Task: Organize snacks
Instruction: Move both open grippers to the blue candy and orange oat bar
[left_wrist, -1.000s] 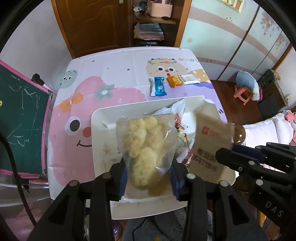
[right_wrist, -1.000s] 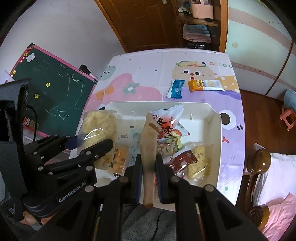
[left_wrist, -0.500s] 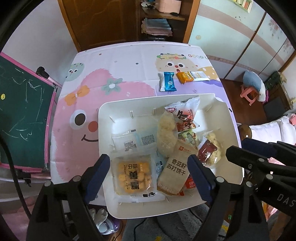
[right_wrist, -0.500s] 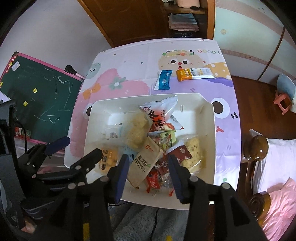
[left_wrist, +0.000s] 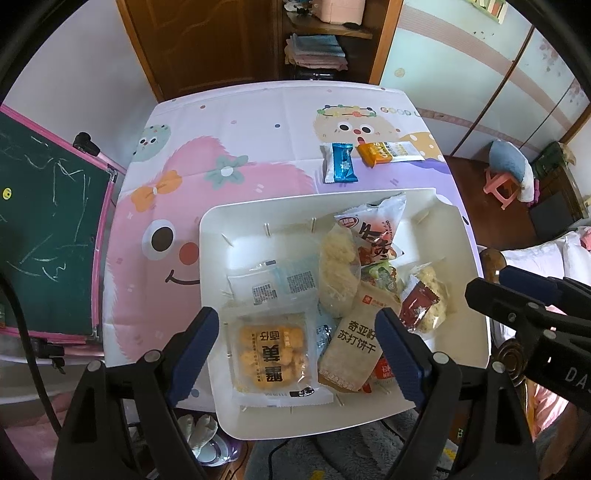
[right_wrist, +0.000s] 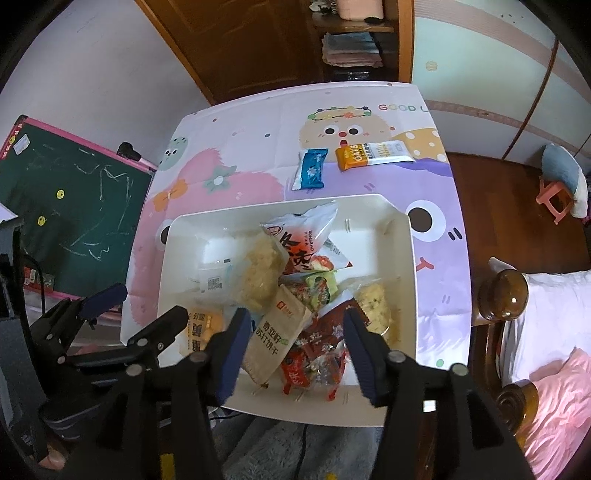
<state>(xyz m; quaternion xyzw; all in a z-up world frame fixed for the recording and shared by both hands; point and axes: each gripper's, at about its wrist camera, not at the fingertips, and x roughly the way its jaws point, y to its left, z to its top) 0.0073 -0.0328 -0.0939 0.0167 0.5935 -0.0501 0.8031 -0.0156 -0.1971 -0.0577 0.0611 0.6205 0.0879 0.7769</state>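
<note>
A white tray (left_wrist: 218, 229) (right_wrist: 400, 236) on the table holds several snack packets. Among them are a clear bag of pale puffs (left_wrist: 338, 266) (right_wrist: 258, 275), a beige cracker packet (left_wrist: 352, 349) (right_wrist: 275, 339) and an orange-yellow snack pack (left_wrist: 271, 349). A blue packet (left_wrist: 341, 162) (right_wrist: 310, 172) and an orange oat bar (left_wrist: 388, 152) (right_wrist: 371, 154) lie on the tablecloth beyond the tray. My left gripper (left_wrist: 295, 354) is open and empty above the tray's near left. My right gripper (right_wrist: 295, 347) is open and empty above the tray's near edge.
The table carries a cartoon tablecloth (left_wrist: 229, 122). A green chalkboard (left_wrist: 44, 236) leans at the left. A wooden bedpost (right_wrist: 504, 295) and bed stand at the right. A wooden door and shelf are behind the table.
Both grippers opened and pulled back. The left let go of the puff bag and the right let go of the beige cracker packet; both now lie in the tray.
</note>
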